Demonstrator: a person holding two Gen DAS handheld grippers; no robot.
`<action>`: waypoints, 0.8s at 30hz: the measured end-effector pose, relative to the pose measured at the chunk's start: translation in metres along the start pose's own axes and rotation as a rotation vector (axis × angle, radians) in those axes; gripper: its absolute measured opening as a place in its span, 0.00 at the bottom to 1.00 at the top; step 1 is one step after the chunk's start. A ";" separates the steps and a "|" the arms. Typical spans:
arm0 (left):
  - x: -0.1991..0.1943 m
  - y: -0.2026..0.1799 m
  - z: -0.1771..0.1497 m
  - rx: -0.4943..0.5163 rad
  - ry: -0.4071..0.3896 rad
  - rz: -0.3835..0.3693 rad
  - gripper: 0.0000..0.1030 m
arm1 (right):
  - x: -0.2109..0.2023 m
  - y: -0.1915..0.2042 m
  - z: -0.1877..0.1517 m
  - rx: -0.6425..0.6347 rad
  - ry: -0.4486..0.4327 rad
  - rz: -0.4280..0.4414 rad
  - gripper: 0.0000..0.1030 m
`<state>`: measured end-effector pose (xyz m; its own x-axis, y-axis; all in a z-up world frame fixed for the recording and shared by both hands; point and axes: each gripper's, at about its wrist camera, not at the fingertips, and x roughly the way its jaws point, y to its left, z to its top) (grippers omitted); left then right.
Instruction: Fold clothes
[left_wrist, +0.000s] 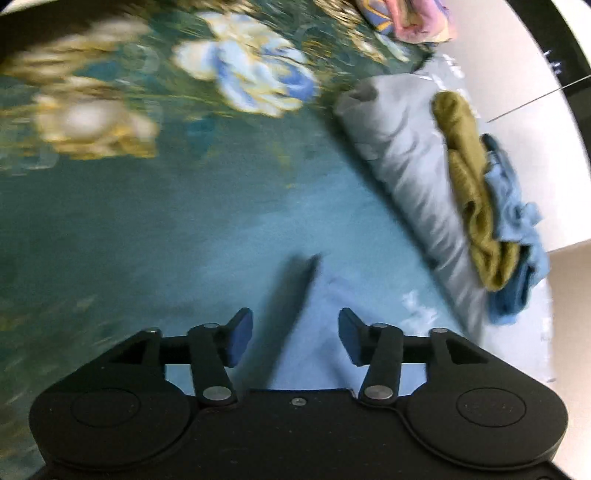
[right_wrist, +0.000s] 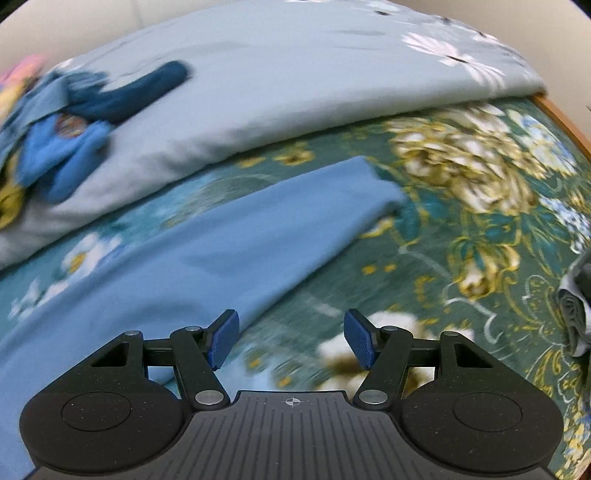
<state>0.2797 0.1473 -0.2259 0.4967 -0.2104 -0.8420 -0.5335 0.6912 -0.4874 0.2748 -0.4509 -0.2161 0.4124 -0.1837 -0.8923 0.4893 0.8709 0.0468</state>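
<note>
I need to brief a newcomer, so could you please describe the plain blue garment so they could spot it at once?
Start at the green floral bedspread and the pale folded quilt lying across it. Just in front of the quilt lies the blue garment, spread flat. Unlike the crumpled clothes pile on the quilt, it is smooth, plain and unpatterned.

both wrist views angled down, near, sharing floral bedspread (left_wrist: 110, 206)
</note>
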 end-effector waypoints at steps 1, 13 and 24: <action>-0.009 0.005 -0.008 0.001 0.001 0.034 0.53 | 0.007 -0.007 0.006 0.030 -0.002 0.001 0.58; -0.050 0.042 -0.064 -0.175 0.002 0.206 0.57 | 0.087 -0.056 0.073 0.249 0.005 0.024 0.49; -0.052 0.013 -0.096 -0.178 -0.011 0.238 0.62 | 0.098 -0.044 0.100 0.041 0.007 -0.015 0.03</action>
<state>0.1807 0.1011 -0.2103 0.3499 -0.0487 -0.9355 -0.7474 0.5876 -0.3101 0.3706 -0.5532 -0.2609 0.3998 -0.1929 -0.8961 0.5262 0.8488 0.0520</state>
